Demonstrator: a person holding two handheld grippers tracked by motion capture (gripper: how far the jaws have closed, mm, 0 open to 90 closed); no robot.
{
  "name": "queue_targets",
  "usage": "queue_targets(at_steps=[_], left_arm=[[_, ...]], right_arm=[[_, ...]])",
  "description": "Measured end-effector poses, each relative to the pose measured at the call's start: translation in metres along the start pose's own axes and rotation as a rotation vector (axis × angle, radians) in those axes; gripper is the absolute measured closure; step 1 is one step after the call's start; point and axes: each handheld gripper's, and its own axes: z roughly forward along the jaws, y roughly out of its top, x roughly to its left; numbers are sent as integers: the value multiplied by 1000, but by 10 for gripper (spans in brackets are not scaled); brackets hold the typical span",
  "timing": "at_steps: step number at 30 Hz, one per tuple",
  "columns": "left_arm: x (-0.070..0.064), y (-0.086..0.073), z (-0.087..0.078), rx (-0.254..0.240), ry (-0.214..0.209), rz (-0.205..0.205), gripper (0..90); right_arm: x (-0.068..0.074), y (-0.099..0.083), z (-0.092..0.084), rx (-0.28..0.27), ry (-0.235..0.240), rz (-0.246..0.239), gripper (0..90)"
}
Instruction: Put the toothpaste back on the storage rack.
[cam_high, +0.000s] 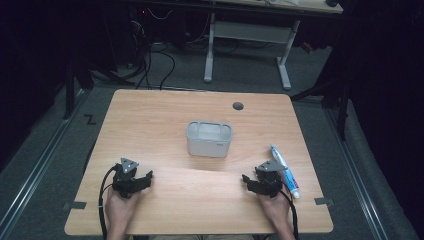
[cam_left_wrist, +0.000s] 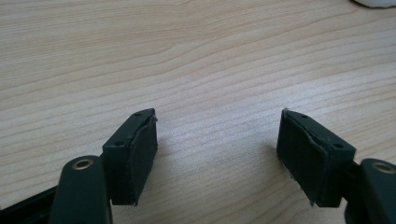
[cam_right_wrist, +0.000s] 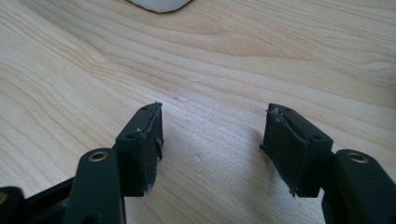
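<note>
High view: toothpaste tube (cam_high: 285, 171) just beside right gripper (cam_high: 251, 181).

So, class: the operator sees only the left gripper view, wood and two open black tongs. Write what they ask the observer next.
Operator: What else is on the table?
Observer: A grey container stands at the table's middle.
Operator: Anything near the other hand?
Observer: A toothpaste tube lies just right of the right tongs.
Operator: Are those tongs holding it?
Observer: No, the right gripper view shows them open over bare wood, like the left tongs.
</note>
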Motion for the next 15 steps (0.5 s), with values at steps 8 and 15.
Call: queue_targets(at_steps=[8,15], left_arm=[[0,0,0,0,-3,1,287],[0,-1,0,-1,-3,0,282]], right_arm=[[0,0,0,2,1,3,368],[0,0,0,1,1,1,369]])
